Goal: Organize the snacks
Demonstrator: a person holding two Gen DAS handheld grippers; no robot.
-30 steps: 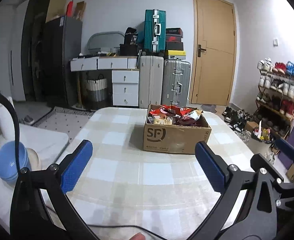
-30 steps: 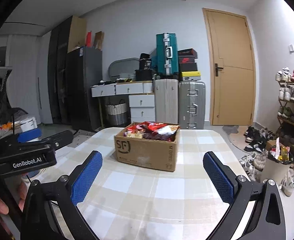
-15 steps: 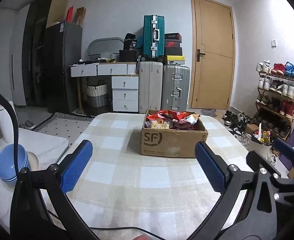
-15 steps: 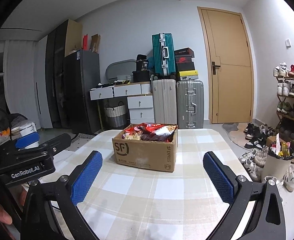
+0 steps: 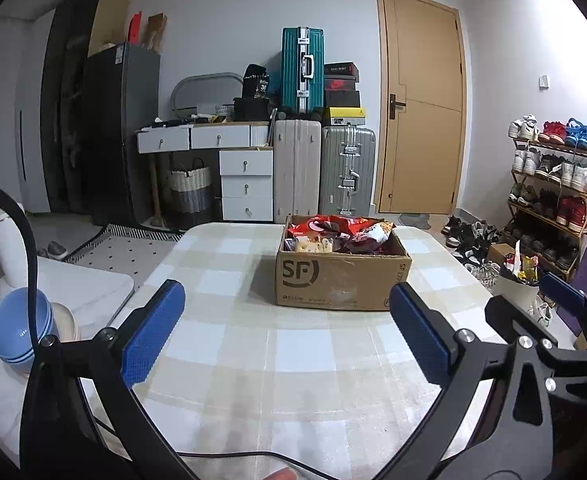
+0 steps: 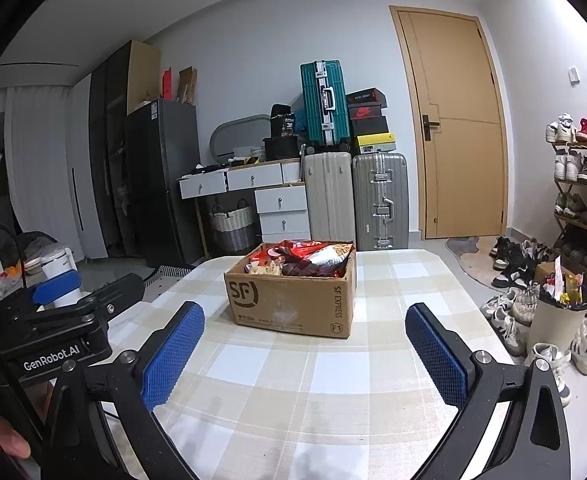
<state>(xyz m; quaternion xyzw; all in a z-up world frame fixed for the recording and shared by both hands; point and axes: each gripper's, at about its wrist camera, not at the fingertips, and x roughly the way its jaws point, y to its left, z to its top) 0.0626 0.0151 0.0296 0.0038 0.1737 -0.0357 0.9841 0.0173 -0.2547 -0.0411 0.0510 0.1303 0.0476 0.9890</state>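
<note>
Centrally, the table [image 5: 293,360] is bearing a cardboard box [image 5: 341,280] heaped with snack bags [image 5: 349,230]; these are probably light, soft and crinkly, best pinched at a sealed edge. Both the left gripper [image 5: 285,336] and right gripper [image 6: 305,348] are hanging wide open, empty, short of the box. Only the right view is showing the box's side panel [image 6: 341,300].

bare checked table [image 5: 293,360] before cardboard box [image 5: 341,280], snacks [image 5: 345,232] heaped inside
</note>
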